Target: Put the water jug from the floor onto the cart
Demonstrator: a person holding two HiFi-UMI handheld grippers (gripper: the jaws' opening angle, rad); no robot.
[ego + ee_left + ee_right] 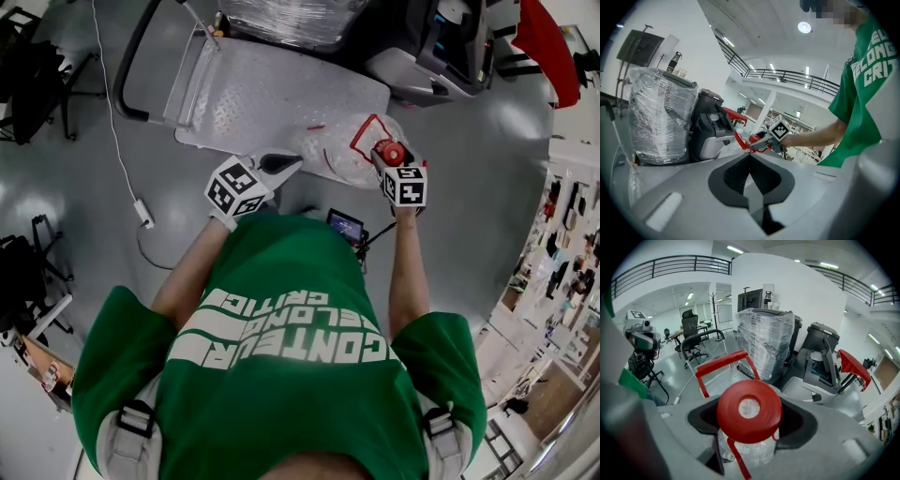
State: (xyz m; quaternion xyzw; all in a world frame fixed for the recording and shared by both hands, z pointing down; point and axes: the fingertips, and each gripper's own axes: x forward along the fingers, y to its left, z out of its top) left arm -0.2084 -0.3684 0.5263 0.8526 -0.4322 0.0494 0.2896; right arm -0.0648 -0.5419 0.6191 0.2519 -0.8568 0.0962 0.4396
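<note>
The clear water jug (336, 152) with a red cap (390, 152) and red handle (367, 129) hangs tilted over the near edge of the silver cart deck (272, 94). My right gripper (387, 161) is shut round its neck, just under the cap (749, 411); the red handle (723, 363) sticks out beyond the jaws. My left gripper (286, 164) is at the jug's other end, its jaws closed together in a wedge against the clear wall. In the left gripper view the jaws (750, 161) meet with nothing between them, and the right gripper (765, 139) shows ahead.
Beyond the cart stand a plastic-wrapped stack (291, 19) and a grey floor machine (441, 47) with a red part. The cart's black push handle (131, 66) is at its left. A white cable with a box (142, 212) crosses the grey floor; black stands (33, 66) are far left.
</note>
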